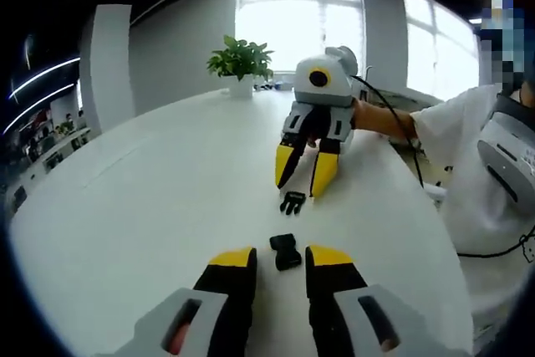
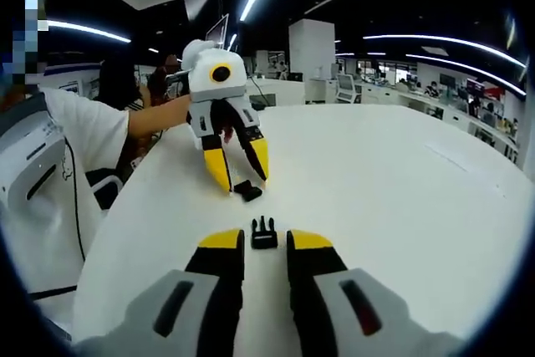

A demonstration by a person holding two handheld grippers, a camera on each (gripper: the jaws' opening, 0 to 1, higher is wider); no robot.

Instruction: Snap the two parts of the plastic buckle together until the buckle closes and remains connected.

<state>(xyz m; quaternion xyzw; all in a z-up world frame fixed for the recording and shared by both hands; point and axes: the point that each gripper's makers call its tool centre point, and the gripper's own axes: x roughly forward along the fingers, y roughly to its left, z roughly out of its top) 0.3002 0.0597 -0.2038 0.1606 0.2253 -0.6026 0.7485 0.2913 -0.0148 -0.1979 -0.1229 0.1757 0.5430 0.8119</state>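
Matt white table top (image 1: pixel 150 206), smooth and faintly sheened under window light. Both buckle parts, pronged (image 2: pixel 264 234) and socket (image 1: pixel 285 252), are black moulded plastic. Gripper fingertips (image 1: pixel 233 258) carry yellow plastic over black; housings are pale grey, smooth plastic.

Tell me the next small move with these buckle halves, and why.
Probably ease each open hand-held gripper forward and close it on its own piece. The socket half lies on the white table just ahead of the left hand-held gripper, and the pronged half just ahead of the right hand-held gripper. Neither is gripped, and the halves lie apart.
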